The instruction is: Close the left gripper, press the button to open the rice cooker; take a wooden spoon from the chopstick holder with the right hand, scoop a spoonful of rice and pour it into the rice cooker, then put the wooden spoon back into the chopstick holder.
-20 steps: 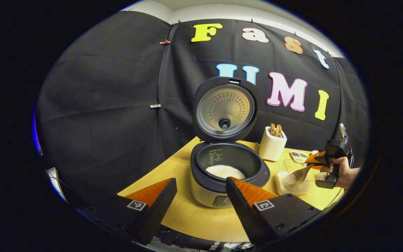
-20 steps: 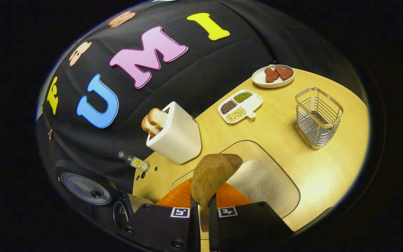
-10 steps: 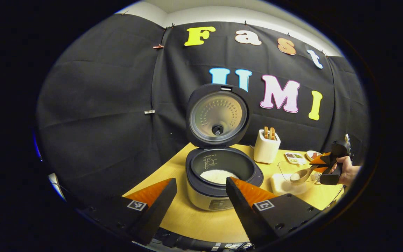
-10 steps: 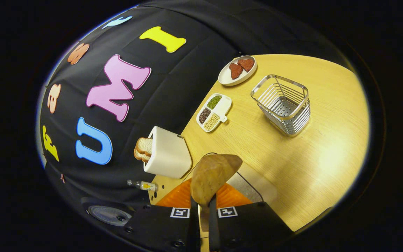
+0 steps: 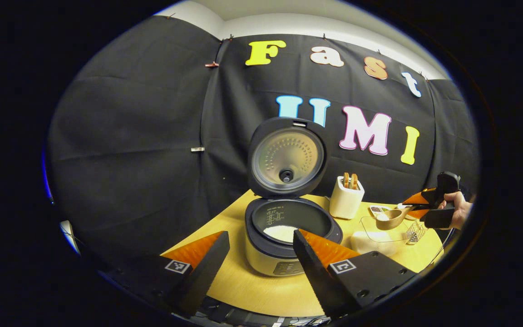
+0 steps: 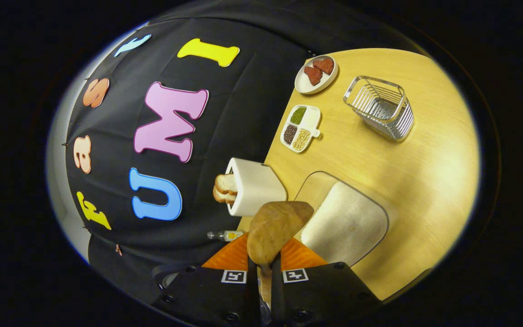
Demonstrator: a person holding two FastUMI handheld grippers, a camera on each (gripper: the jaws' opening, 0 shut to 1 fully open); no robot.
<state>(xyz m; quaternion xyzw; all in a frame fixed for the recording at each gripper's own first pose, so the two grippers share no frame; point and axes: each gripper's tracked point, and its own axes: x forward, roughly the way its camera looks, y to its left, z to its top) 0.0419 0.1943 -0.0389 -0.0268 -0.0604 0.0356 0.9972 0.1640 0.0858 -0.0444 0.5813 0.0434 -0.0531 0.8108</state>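
Observation:
The rice cooker (image 5: 288,236) stands open at the table's middle, lid (image 5: 286,156) upright and white rice in its pot. My left gripper (image 5: 260,236) hovers open in front of it, holding nothing. Far right, a hand holds my right gripper (image 5: 415,206), shut on the handle of the wooden spoon (image 5: 391,218). The spoon carries some rice above the clear rice container (image 5: 377,238). In the right gripper view the spoon's bowl (image 6: 275,229) sticks out from my right gripper (image 6: 261,268), its back toward the camera, over the rice container (image 6: 345,222). The wire chopstick holder (image 6: 382,109) stands empty farther off.
A white toaster (image 6: 252,186) with bread slices stands by the wall between cooker and container. A sectioned dish of beans (image 6: 300,134) and a plate with red pieces (image 6: 316,75) lie beyond it. A small bottle (image 6: 225,235) lies near the toaster.
My right gripper has lifted the spoon out of the rice container with rice on it and rolled over. The left gripper has drawn back a little from the cooker, still open.

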